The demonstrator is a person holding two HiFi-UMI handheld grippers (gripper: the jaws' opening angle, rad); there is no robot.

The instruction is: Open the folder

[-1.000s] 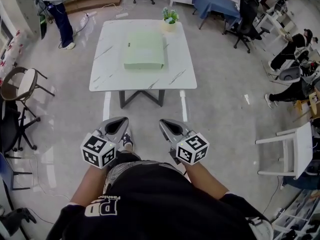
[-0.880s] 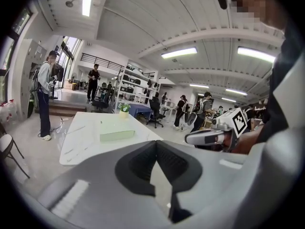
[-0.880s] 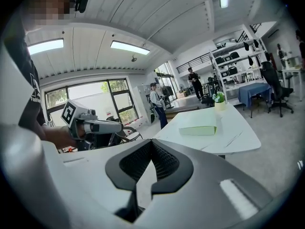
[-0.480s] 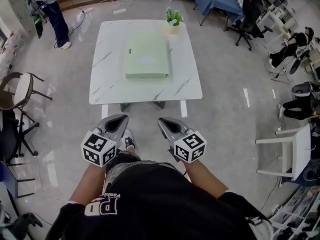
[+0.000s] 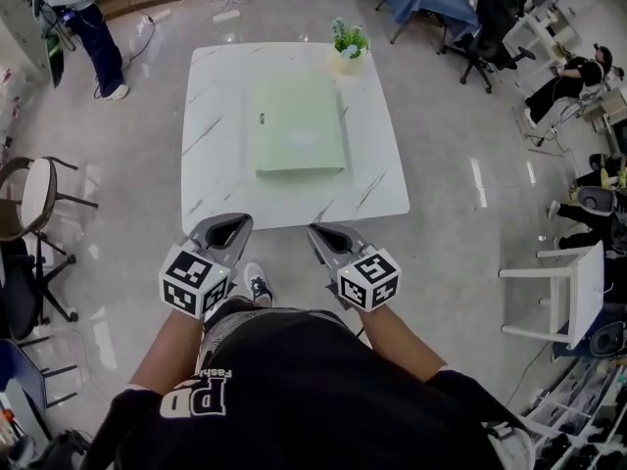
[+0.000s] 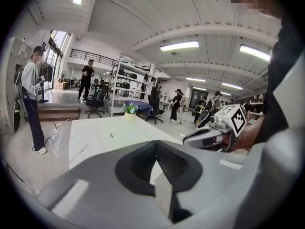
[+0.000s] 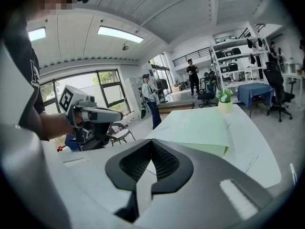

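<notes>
Lying shut on the table [image 5: 217, 179], the folder [image 5: 297, 125] is untouched; left gripper [image 5: 229, 227] and right gripper [image 5: 324, 236] hover near, jaws pressed together.

open lab: shelving racks [image 6: 125, 87], office chairs [image 5: 487, 39]

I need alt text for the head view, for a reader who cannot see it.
A closed green folder lies flat on a white table, with a potted plant at the far edge. Short of the near edge, a person holds the left gripper and right gripper, both shut and empty.
</notes>
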